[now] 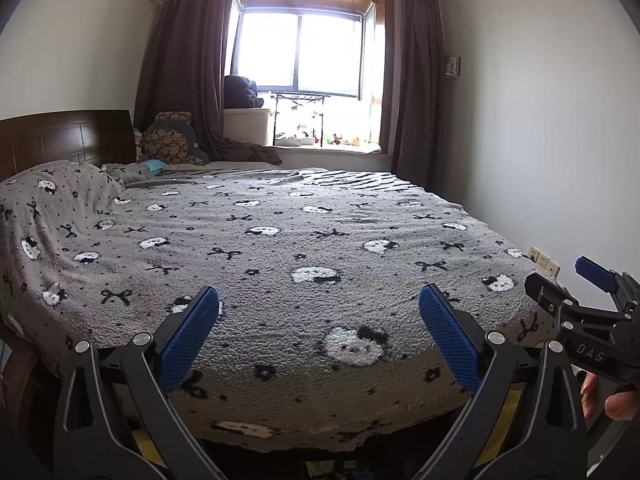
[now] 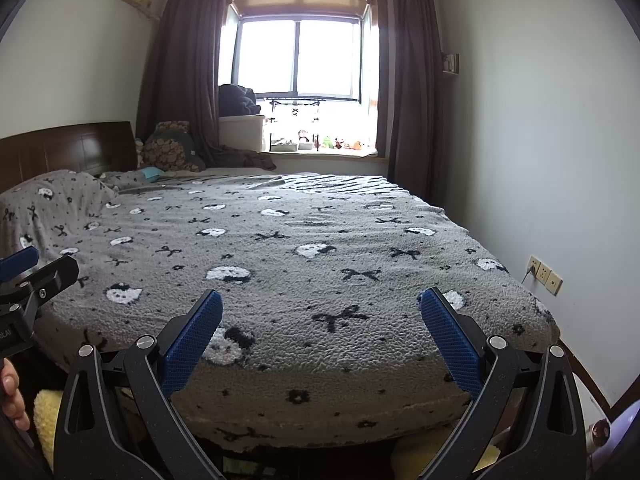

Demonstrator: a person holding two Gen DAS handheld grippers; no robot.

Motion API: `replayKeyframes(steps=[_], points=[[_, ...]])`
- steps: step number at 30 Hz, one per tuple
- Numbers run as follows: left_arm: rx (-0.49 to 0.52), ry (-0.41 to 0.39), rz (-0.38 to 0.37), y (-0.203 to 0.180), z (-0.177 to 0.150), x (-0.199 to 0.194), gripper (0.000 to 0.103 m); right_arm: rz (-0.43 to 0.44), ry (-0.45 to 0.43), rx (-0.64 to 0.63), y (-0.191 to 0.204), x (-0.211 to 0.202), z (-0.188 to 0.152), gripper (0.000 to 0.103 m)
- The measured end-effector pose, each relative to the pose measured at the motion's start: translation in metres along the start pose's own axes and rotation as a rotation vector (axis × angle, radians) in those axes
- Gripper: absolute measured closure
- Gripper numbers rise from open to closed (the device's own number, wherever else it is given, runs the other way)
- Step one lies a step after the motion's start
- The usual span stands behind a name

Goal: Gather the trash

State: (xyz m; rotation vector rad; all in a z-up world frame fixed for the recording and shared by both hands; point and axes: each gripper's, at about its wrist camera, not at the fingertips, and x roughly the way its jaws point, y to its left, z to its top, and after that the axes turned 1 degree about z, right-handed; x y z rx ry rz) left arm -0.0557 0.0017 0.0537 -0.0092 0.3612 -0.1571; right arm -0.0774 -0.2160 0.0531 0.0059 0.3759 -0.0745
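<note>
Trash: none visible from either wrist view.
Left gripper (image 1: 318,338): fingers spread wide, holding nothing, at bed's foot edge.
Right gripper (image 2: 320,340): spread wide too, holding nothing.
Bed (image 2: 320,240): one, grey patterned blanket.
Right wall (image 2: 540,140): near bed's side edge.

Readable: "DAS" in pale letters on the black body of the right gripper (image 1: 592,280), at the right edge of the left wrist view.
</note>
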Motion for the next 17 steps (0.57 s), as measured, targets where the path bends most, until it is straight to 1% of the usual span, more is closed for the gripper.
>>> replayKeyframes(steps=[17], points=[[-0.013, 0.019, 0.009, 0.0037, -0.0001, 0.0036, 0.008, 0.000, 0.008, -0.007, 0.0026, 0.0017, -0.0009, 0.003]])
